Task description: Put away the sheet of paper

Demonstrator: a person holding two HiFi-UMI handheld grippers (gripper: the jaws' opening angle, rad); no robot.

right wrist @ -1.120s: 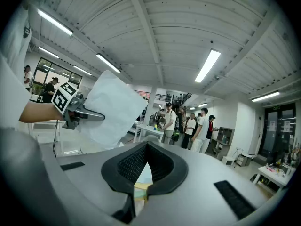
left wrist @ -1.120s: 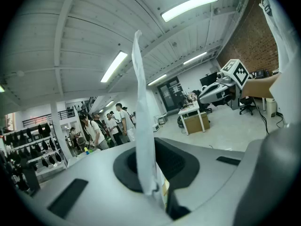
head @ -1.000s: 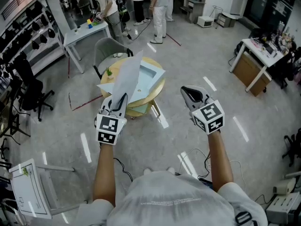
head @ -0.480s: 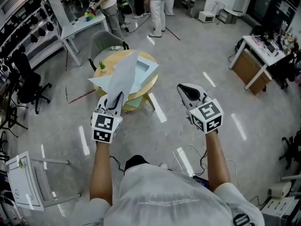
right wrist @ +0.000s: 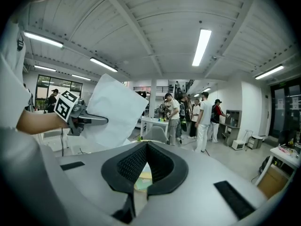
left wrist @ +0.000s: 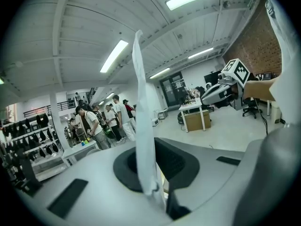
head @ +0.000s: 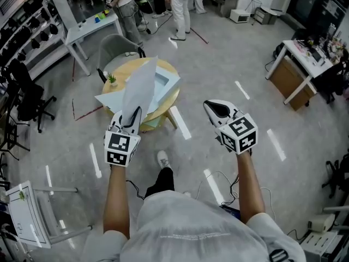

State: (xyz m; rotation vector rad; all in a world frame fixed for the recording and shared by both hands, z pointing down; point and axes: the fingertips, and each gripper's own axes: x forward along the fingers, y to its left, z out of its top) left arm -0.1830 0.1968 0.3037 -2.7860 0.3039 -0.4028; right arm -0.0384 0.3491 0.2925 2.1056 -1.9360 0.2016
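A white sheet of paper (head: 139,87) stands upright from my left gripper (head: 131,113), which is shut on its lower edge. In the left gripper view the sheet (left wrist: 142,121) rises edge-on between the closed jaws of that gripper (left wrist: 153,147). My right gripper (head: 212,107) is held level to the right, shut, with nothing in it (right wrist: 146,144). The right gripper view shows the paper (right wrist: 115,109) and the left gripper (right wrist: 89,120) off to its left. Both grippers hang in mid-air over the floor, short of the round table.
A round wooden table (head: 166,105) ahead carries a light-blue flat thing (head: 163,83) and a small plant (head: 112,78). A grey chair (head: 117,45) and a white table (head: 90,29) stand behind it, with several people (head: 180,4) beyond. A desk (head: 305,56) is at right.
The round table has drifted up and left in the head view, and a shoe now shows below. Both grippers keep their pose, the paper still pinched in the left.
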